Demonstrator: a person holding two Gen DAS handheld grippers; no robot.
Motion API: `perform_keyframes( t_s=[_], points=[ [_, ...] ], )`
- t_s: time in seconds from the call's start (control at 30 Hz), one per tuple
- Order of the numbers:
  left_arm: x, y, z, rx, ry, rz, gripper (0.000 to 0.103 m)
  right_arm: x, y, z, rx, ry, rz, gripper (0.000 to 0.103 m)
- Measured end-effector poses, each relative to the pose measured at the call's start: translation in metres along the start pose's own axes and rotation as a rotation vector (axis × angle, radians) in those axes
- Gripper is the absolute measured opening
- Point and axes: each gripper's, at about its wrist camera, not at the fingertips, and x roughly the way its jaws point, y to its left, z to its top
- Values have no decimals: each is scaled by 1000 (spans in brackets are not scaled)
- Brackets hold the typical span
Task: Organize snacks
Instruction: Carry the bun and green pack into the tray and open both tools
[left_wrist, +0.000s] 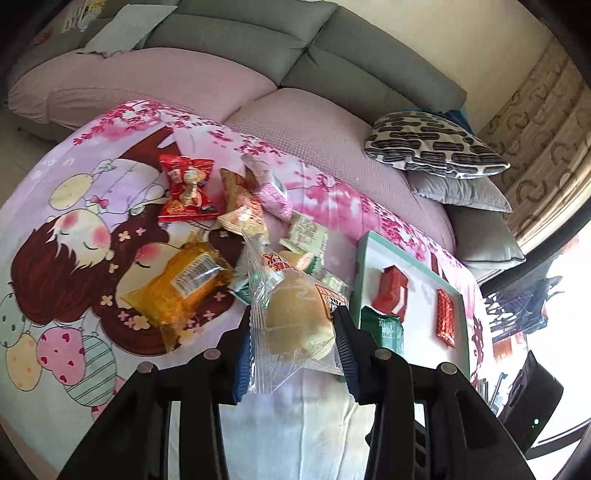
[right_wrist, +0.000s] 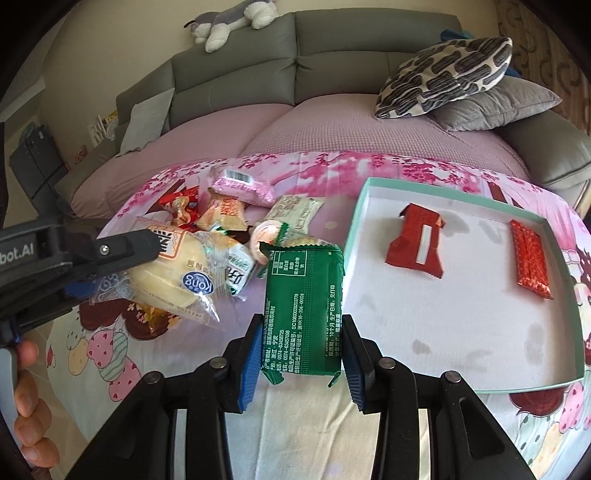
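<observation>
Fingers: left gripper holds bun by its wrapper, soft, crushable; right gripper clamps green packet, light, slippery foil, mid-body, beside tray left edge.

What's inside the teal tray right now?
Two red snacks lie in the teal tray: a red wrapped packet toward its left and a red foil bar toward its right, apart. The rest shows bare white floor. The green packet in the right gripper hides the tray's near-left corner.
</observation>
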Motion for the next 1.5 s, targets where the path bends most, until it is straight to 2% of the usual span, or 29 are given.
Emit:
perform_keyframes(
  t_s=[0.1,0.43,0.6,0.77,1.0,1.27,1.4,1.5],
  points=[
    [7,-24,-1,45,11,-50,42,-6,-28,2,61,-13,-44,42],
    [37,-94,-11,206,67,-140,42,-42,-141,-1,316,-71,-257,42],
    [43,-119,-18,284,57,-165,42,-55,-174,-5,391,-88,-319,42],
    [59,-133,-25,322,105,-213,42,-56,-184,-6,412,-92,-327,42],
    [86,-138,-31,338,152,-228,42,-27,-186,-8,397,-21,-317,42],
    [123,-128,-39,318,239,-190,42,3,-190,-14,388,69,-303,42],
    [127,-123,-38,293,248,-205,43,6,-190,-16,386,82,-307,42],
    [128,-119,-38,282,249,-190,52,6,-189,-15,380,85,-312,42]
  ],
)
